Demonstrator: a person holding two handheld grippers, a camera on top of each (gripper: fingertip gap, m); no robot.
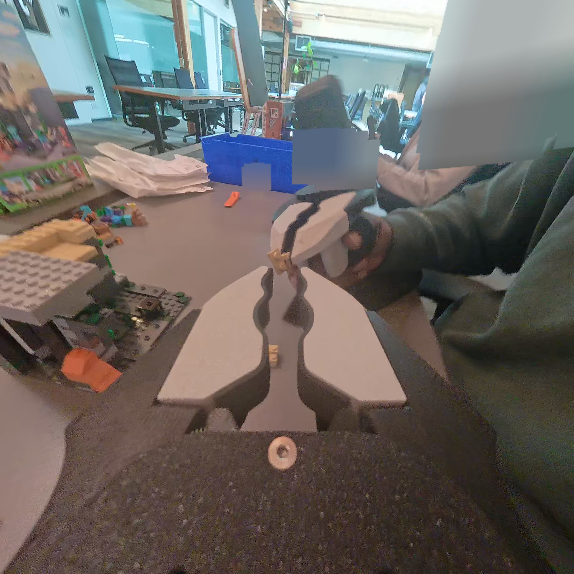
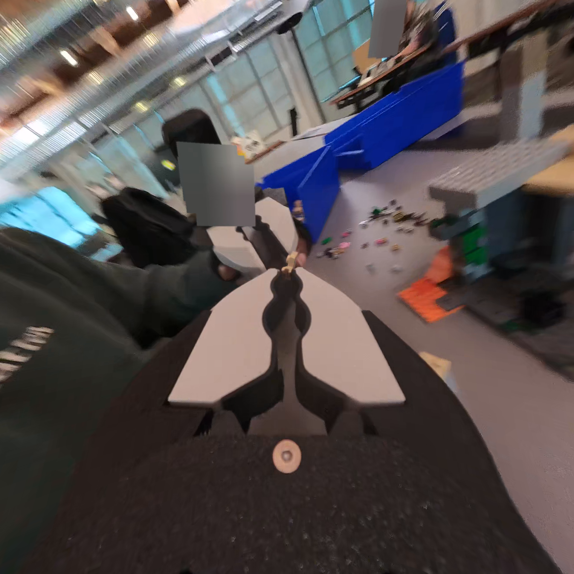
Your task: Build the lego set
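Note:
My right gripper [image 2: 287, 271] is shut on a small tan brick piece [image 2: 290, 262] that sticks out past its tips. In the left wrist view the same gripper [image 1: 287, 256] comes in from the right, held by a gloved hand, with the tan piece [image 1: 279, 261] at its tips. My left gripper [image 1: 285, 273] is open, with a clear gap between its fingers. The tan piece hangs just at its tips and the pads do not press on it. A second small tan brick [image 1: 273, 355] lies on the grey table [image 1: 192, 242] below the left gripper.
A grey, tan and green brick build [image 1: 46, 279] with an orange piece [image 1: 90, 369] stands at the left. Loose coloured bricks [image 1: 115, 216], an orange separator tool [image 1: 232, 199], stacked white bags [image 1: 149, 174], a blue bin [image 1: 248, 161] and a picture box [image 1: 31, 139] lie farther back. The grippers are tip to tip, or close to it.

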